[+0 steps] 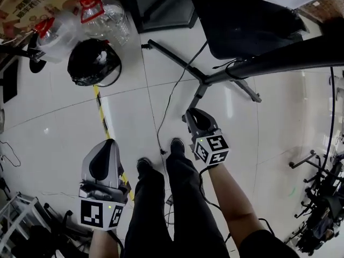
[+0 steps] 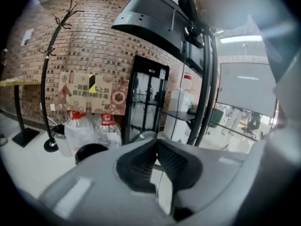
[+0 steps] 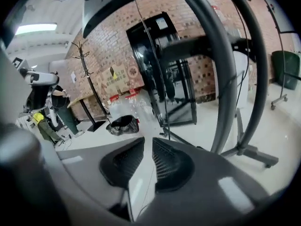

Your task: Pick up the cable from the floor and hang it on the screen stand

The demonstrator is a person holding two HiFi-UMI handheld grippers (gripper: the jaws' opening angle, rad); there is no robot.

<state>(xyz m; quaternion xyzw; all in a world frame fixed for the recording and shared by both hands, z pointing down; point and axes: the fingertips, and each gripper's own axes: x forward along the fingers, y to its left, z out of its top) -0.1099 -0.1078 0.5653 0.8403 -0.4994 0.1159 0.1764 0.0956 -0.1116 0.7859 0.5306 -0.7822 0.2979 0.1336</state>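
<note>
Cable (image 1: 158, 130) is lying on the floor (image 1: 242, 144) ahead. Right gripper (image 1: 189, 114) is holding its jaws slightly apart, empty; left gripper (image 1: 110, 143) is clenched, empty. Advise widening the right jaws and straddling the cable squarely.

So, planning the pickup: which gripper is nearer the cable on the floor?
The right gripper: the cable runs just left of its tips in the head view, while the left gripper sits farther off.
</note>
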